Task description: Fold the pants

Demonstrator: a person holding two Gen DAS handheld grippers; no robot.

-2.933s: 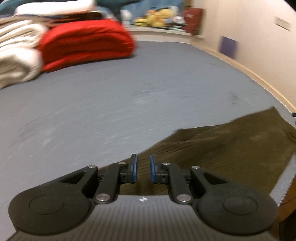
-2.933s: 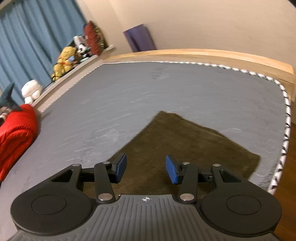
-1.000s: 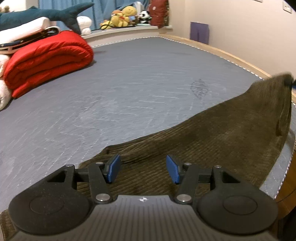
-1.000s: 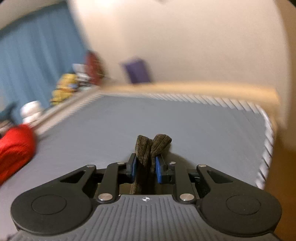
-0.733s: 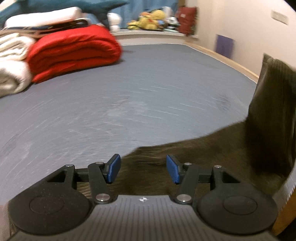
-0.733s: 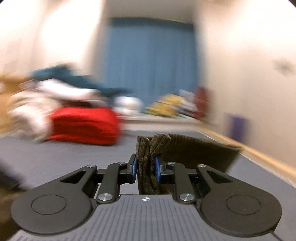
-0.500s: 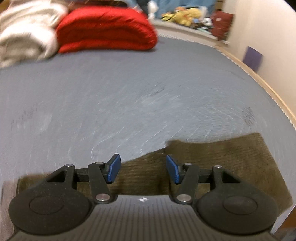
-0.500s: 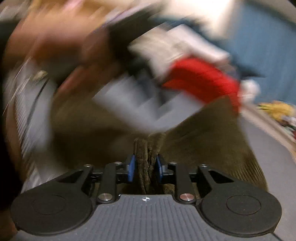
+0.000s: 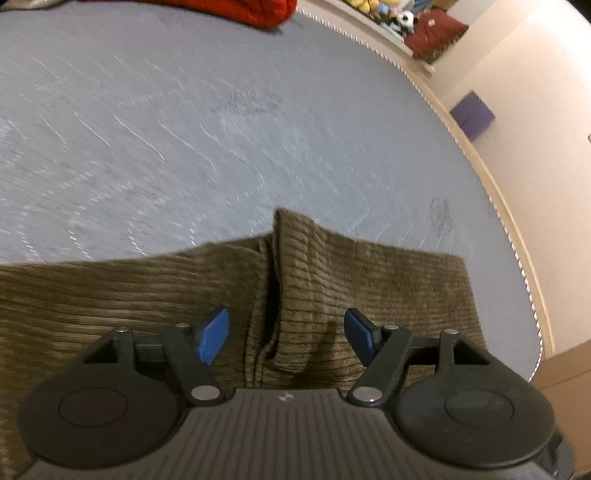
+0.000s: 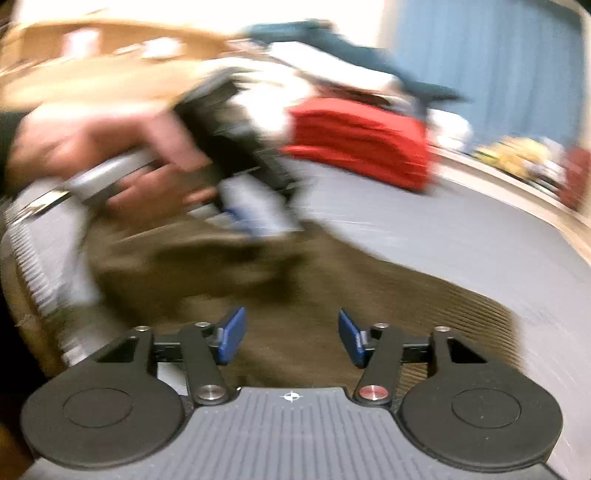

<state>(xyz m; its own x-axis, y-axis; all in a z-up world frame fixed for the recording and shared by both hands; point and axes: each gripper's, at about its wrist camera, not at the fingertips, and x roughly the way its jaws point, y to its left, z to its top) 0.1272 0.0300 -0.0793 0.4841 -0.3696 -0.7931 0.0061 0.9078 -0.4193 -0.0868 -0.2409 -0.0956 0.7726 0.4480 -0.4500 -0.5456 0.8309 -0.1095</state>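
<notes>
With both the left gripper [image 9: 283,336] and right gripper [image 10: 291,338] just released and empty, grasp the soft, limp olive-brown corduroy pants [image 9: 369,280] at a folded edge.

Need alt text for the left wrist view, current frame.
Olive-brown corduroy pants lie folded on a grey mattress, one layer lapped over the other along a crease. The left tool hovers above that crease, blue pads apart and gripping nothing. A red blanket and plush toys sit at the far edge.
</notes>
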